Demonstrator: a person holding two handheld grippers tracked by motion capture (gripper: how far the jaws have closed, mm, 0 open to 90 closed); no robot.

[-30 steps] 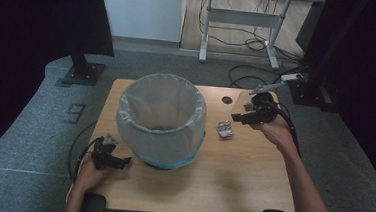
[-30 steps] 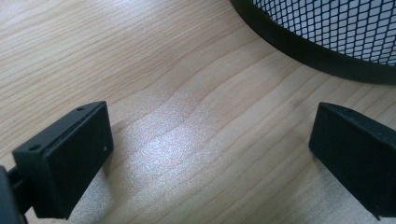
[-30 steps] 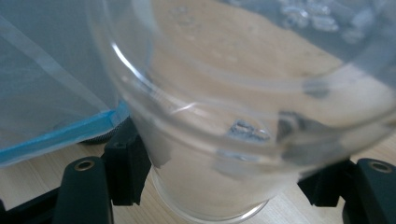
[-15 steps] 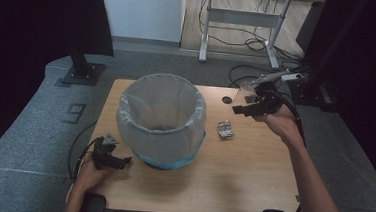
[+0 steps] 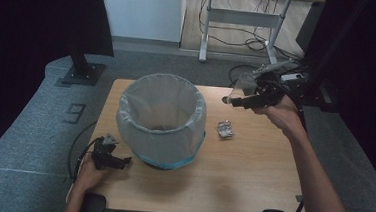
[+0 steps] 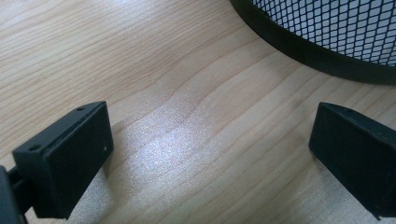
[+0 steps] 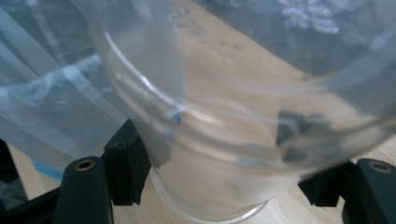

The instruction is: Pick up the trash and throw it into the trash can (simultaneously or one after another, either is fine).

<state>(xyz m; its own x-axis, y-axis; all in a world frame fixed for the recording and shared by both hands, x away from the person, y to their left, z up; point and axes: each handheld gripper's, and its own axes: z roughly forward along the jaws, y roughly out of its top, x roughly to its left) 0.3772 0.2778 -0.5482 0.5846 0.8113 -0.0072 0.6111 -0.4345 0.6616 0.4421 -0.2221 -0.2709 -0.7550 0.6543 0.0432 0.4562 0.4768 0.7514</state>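
Evidently light, stiff and slippery, the clear plastic cup (image 7: 224,116) sits clamped around its lower wall in the right gripper (image 5: 249,98), raised over the bench (image 5: 251,180) beside the lined bin (image 5: 161,118), while the left gripper (image 5: 108,155) rests with jaws wide.

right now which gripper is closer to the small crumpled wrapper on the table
Right. The right gripper is raised just beyond the crumpled wrapper, its jaws holding a clear cup. The left gripper sits at the table's near left corner, past the lined bin.
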